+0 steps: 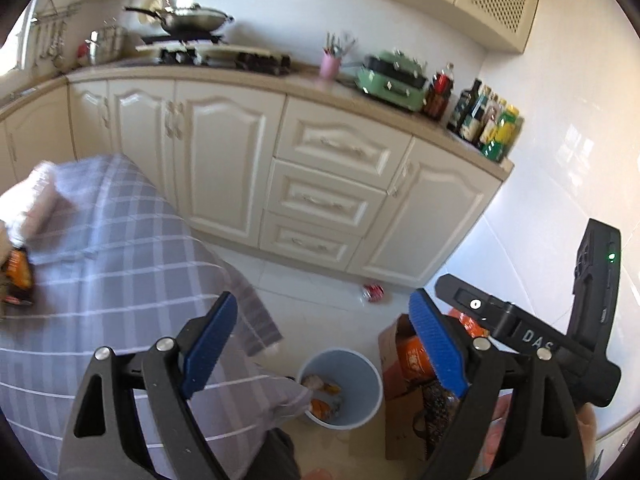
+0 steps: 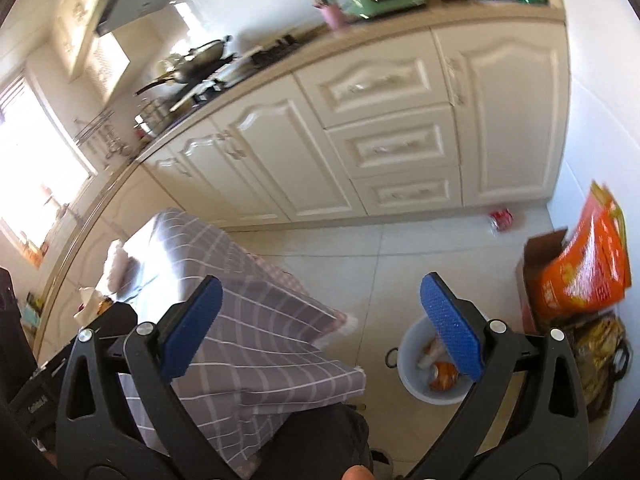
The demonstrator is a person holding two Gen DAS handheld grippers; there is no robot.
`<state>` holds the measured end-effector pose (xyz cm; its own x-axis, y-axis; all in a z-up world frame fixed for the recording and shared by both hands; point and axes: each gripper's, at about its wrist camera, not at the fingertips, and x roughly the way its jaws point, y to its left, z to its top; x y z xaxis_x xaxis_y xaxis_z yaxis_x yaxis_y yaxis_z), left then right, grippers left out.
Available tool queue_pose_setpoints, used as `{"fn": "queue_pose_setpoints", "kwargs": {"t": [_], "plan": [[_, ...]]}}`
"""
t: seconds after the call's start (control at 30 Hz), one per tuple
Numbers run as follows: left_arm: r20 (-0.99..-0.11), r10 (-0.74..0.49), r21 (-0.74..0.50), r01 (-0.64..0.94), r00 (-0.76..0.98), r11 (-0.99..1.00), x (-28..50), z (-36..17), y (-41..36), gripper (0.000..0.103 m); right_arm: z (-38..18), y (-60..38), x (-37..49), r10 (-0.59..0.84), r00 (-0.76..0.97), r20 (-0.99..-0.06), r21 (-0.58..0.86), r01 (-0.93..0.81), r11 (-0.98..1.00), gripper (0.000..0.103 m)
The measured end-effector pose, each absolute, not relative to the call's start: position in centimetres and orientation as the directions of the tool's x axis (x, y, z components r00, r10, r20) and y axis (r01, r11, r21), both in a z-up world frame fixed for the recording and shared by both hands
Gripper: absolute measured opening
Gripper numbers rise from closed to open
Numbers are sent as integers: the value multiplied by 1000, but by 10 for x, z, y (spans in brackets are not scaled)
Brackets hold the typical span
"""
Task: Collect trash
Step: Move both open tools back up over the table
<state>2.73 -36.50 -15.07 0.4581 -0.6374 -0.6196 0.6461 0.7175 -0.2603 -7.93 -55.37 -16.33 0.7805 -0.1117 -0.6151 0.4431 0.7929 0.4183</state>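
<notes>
Both grippers up close, jaws spread wide apart, nothing between the blue pads: left gripper (image 1: 324,344), right gripper (image 2: 320,328). Left to right in the left wrist view: orange snack wrapper (image 1: 18,276) and a crumpled plastic bag (image 1: 34,196) lying on the table (image 1: 120,240), which has a grey checked cloth; then the pale blue bin (image 1: 342,390) on the floor just beside the table's corner, with orange and white scraps inside; a red can (image 1: 373,293) lying on the floor near the cabinet base, well apart from the bin; a cardboard box (image 1: 394,354) with an orange bag, just right of the bin. Right gripper's body crosses the right side of this view. Right wrist view, same order: table (image 2: 256,320), bin (image 2: 412,364) partly behind the right pad, can (image 2: 502,219) near the cabinets (image 2: 400,120), orange bag (image 2: 584,268) sticking out of the box (image 2: 538,256). Counter behind has a wok (image 1: 192,18), pink cup (image 1: 330,66), green cooker (image 1: 392,78), bottles (image 1: 488,120).
</notes>
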Motion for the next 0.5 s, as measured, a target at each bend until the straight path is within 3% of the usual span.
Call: {"fn": "queue_pose_setpoints", "kwargs": {"t": [0.2, 0.5], "plan": [[-523, -624, -231, 609, 580, 759, 30, -112, -304, 92, -122, -499, -63, -103, 817, -568, 343, 348, 873, 97], [-425, -531, -165, 514, 733, 841, 37, -79, -210, 92, -89, -417, -35, -73, 865, -497, 264, 231, 936, 97]]}}
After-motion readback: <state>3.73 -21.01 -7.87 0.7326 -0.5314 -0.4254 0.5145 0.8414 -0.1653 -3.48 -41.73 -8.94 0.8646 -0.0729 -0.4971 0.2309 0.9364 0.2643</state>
